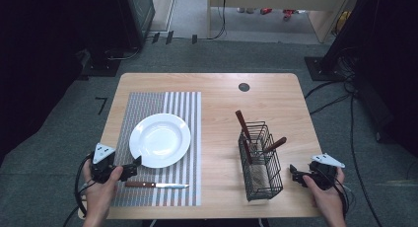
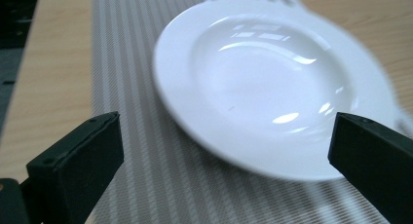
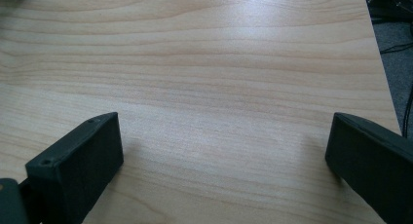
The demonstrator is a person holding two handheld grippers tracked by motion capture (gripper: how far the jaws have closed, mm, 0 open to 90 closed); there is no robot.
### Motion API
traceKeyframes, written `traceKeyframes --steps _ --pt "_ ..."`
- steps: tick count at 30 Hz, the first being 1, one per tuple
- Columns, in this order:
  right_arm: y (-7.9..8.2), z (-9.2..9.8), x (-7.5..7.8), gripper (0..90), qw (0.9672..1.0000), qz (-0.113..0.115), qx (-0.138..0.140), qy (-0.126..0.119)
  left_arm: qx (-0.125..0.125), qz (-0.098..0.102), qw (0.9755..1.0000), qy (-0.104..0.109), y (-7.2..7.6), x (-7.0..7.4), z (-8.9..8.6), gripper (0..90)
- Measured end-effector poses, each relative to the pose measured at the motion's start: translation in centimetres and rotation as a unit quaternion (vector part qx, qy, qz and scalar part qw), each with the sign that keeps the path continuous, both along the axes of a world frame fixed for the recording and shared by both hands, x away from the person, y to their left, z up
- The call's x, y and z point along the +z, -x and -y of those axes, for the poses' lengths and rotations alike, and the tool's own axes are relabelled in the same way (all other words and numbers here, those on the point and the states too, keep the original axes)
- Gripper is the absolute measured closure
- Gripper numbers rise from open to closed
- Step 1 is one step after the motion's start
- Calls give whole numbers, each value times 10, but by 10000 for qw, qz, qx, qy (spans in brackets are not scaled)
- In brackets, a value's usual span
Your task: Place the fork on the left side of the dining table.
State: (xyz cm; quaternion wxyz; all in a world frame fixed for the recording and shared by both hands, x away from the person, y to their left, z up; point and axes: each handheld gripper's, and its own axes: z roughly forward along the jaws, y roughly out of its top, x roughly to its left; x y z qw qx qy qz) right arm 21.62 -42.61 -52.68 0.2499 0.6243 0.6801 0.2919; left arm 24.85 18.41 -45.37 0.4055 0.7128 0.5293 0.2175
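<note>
A white plate (image 1: 160,139) rests on a striped grey placemat (image 1: 148,106) on the left half of the wooden table. A knife (image 1: 156,185) with a brown handle lies on the mat in front of the plate. My left gripper (image 1: 136,165) is open just off the plate's near left rim; in the left gripper view the plate (image 2: 272,83) lies ahead between the wide jaws of the gripper (image 2: 226,146). A black wire basket (image 1: 260,160) holds wooden-handled utensils (image 1: 242,124). My right gripper (image 1: 295,172) is open to the basket's right, with bare table between its jaws (image 3: 224,146).
A dark round grommet (image 1: 244,87) sits near the table's far edge. The table's right edge (image 3: 384,83) runs close to my right gripper. Cables and dark stands lie on the floor around the table.
</note>
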Motion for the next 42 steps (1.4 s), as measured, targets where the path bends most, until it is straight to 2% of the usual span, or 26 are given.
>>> traceKeyframes --steps 5,7,9,19,29,31,32,34,37,39,42 --pt "0 0 0 0 10000 1 0 1 -331 163 9990 252 -11 14 30 0" --pt "0 0 0 0 10000 0 0 -1 -435 201 9984 286 -15 18 41 0" --pt "0 0 0 0 10000 1 0 1 -595 233 9971 420 -20 23 54 0" --pt "0 0 0 0 10000 0 0 0 -1051 314 9918 660 -36 35 109 0" --pt "0 0 0 0 10000 0 0 -1 -1420 357 9862 768 -45 42 149 0" --pt "0 0 0 0 10000 -2 0 -3 -1402 493 9870 612 -45 44 156 31" --pt "0 0 0 0 10000 -1 1 -2 -1423 557 9866 576 -44 45 160 40" --pt "0 0 0 0 10000 -1 0 -3 -1544 533 9840 716 -46 47 166 40" --pt "0 0 0 0 10000 5 -1 -5 -1590 514 9826 812 -49 49 174 41" --pt "0 0 0 0 10000 6 -1 -5 -1648 483 9809 914 -51 50 181 53" --pt "0 0 0 0 10000 5 -1 -6 -1768 470 9786 943 -54 51 189 74"
